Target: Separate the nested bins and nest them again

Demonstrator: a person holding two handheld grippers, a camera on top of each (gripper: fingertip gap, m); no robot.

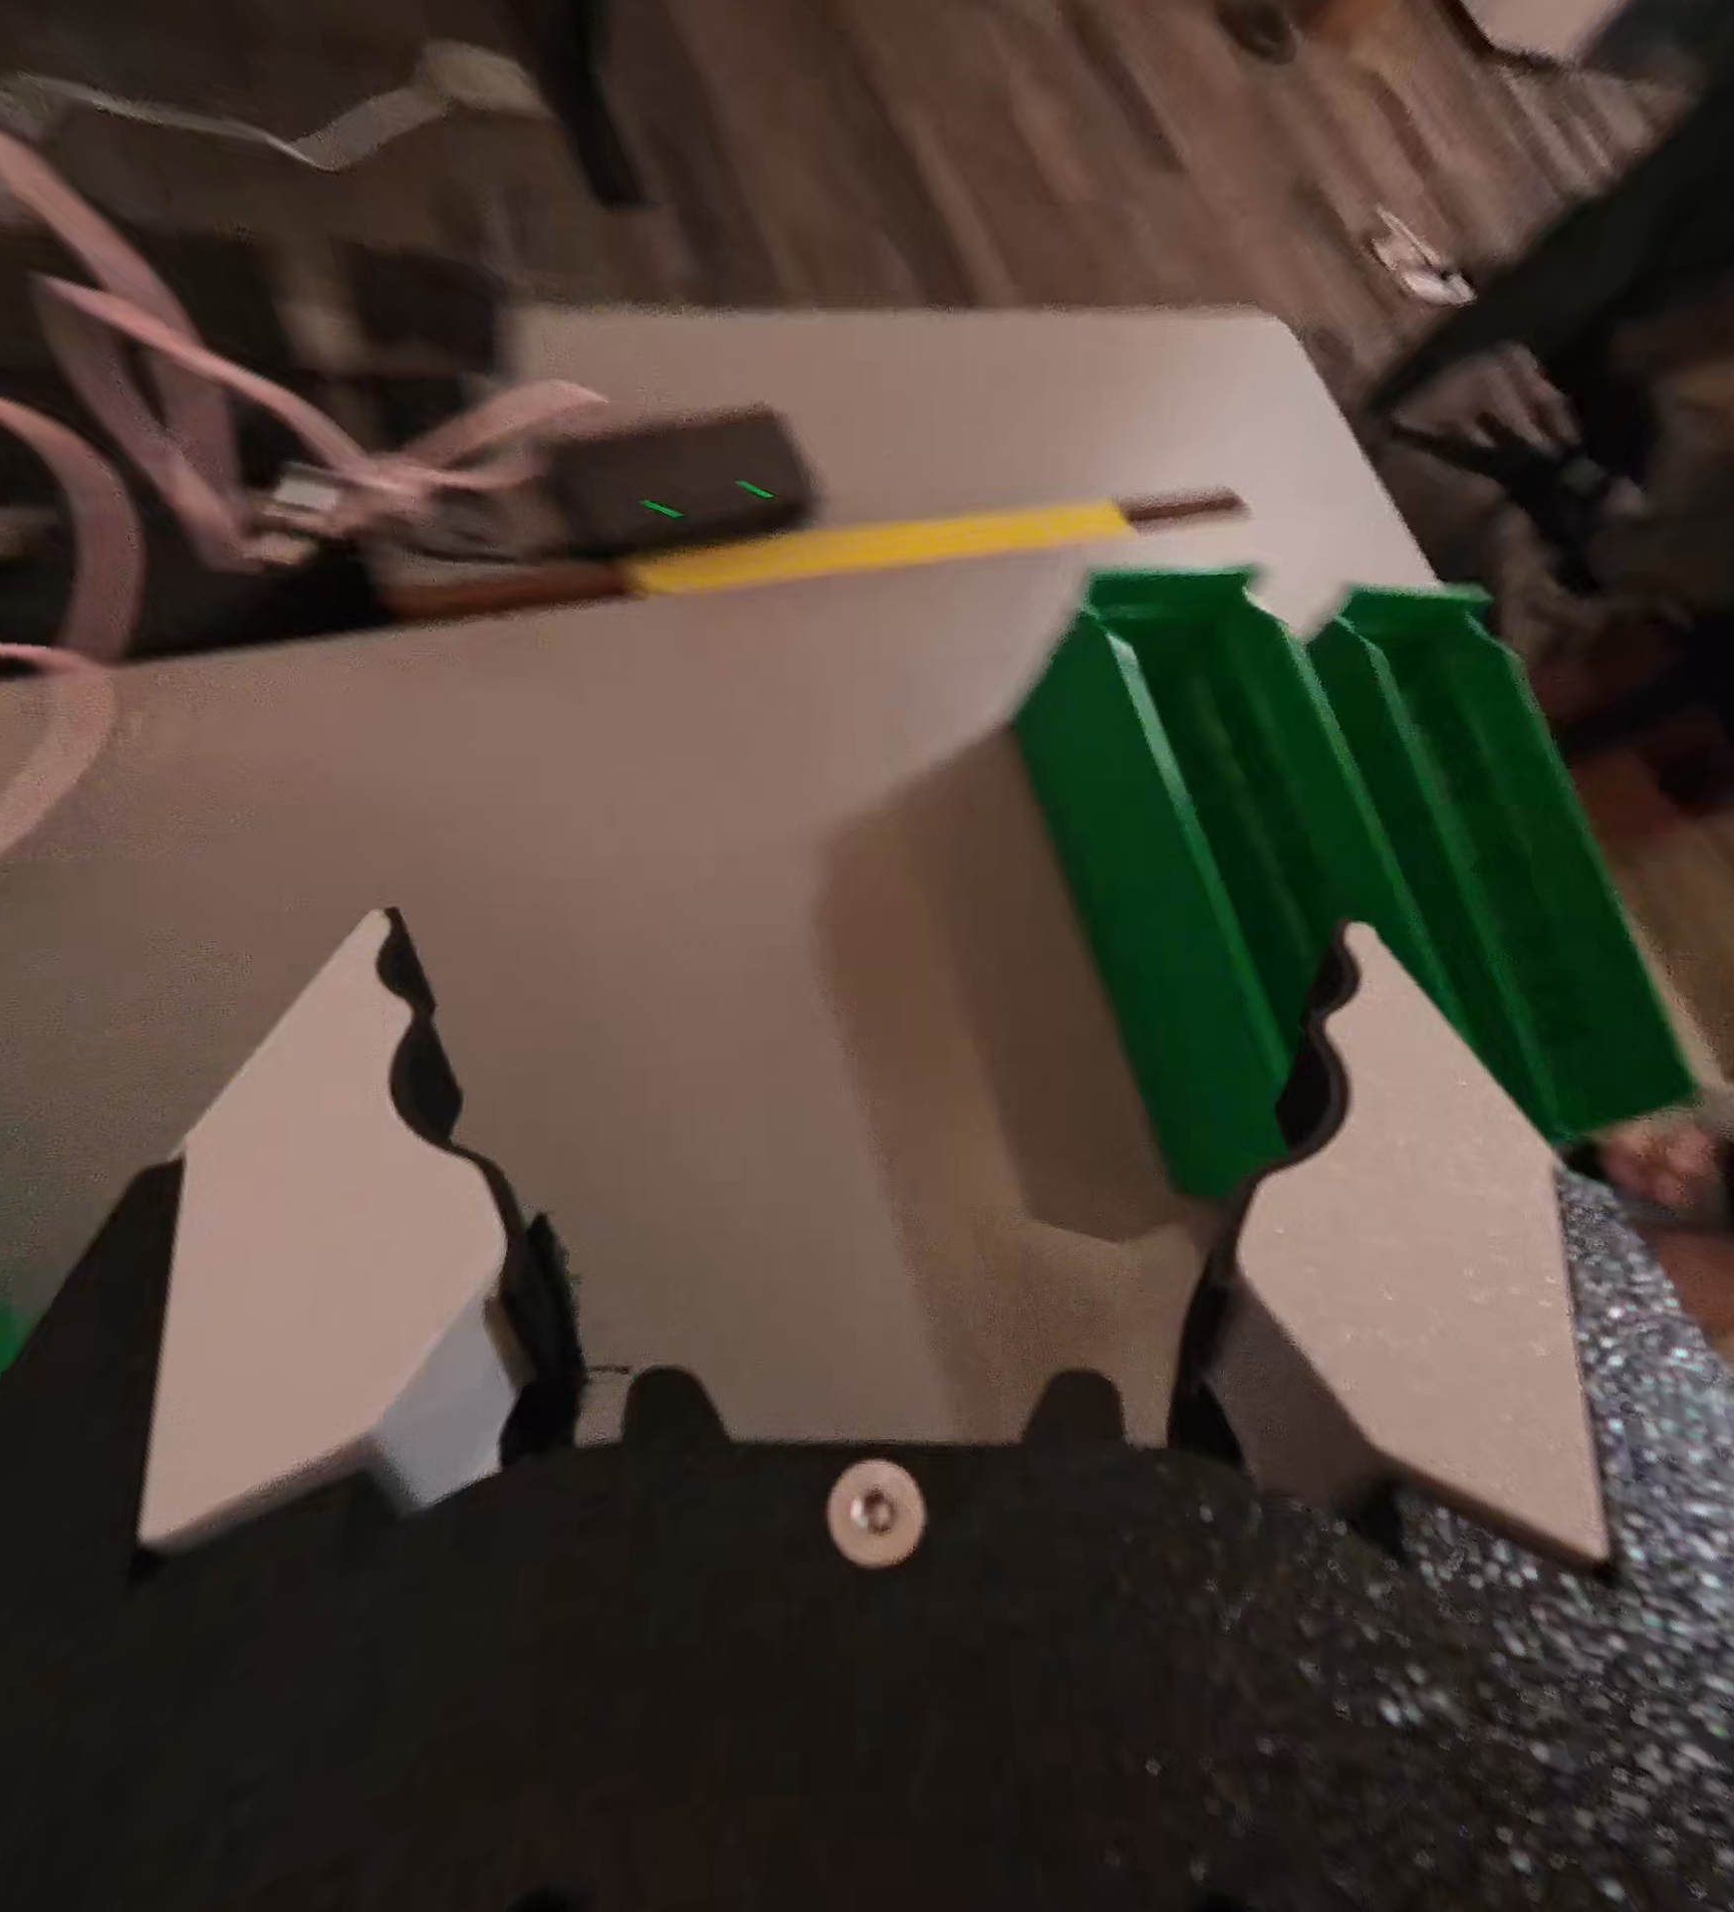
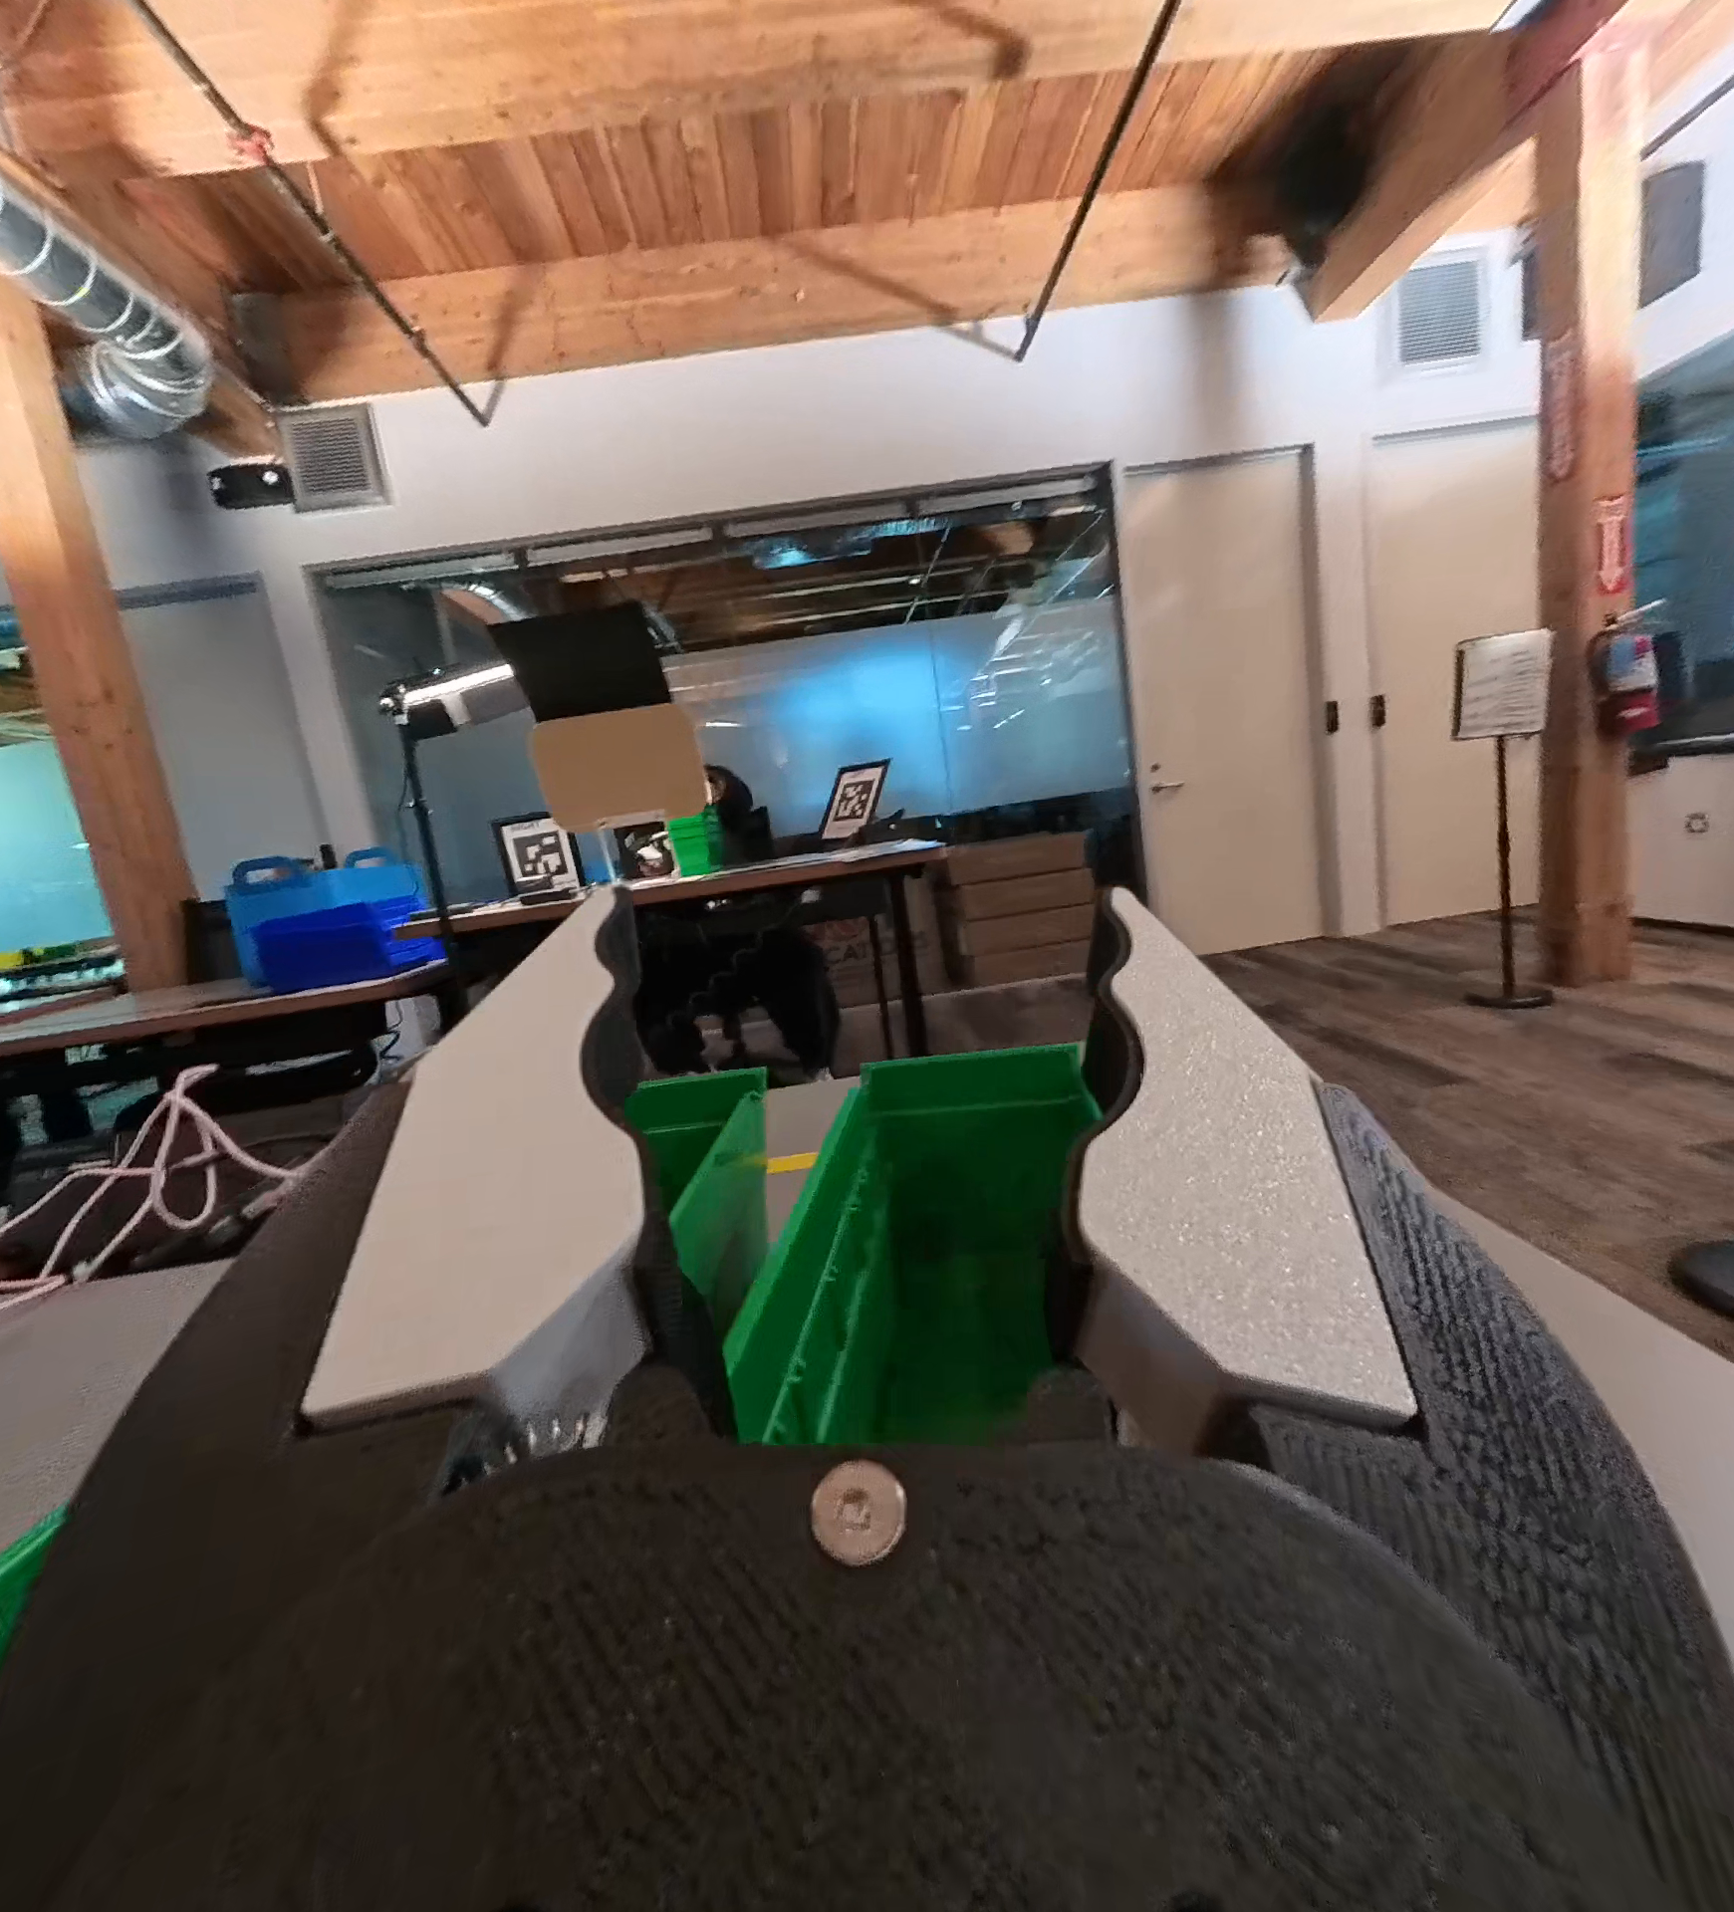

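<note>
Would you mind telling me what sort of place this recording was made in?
Probably an open-plan office or lab workspace: a glass-walled room, long worktables with printed marker boards, and an exposed timber ceiling with ductwork.

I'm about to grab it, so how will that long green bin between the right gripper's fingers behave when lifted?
The green bin looks like thin-walled rigid plastic, so probably light and stiff. Being long and narrow, it may tilt if gripped near one end. Its smooth walls could slip.

Right gripper over 2 green bins

The right gripper (image 2: 862, 910) had its jaws spread wide, with 1 green bin (image 2: 904, 1273) sitting between them and another green bin (image 2: 707, 1169) just left of it, both on the grey table (image 2: 35, 1376). Blue bins (image 2: 324, 921) sat way back.
</note>
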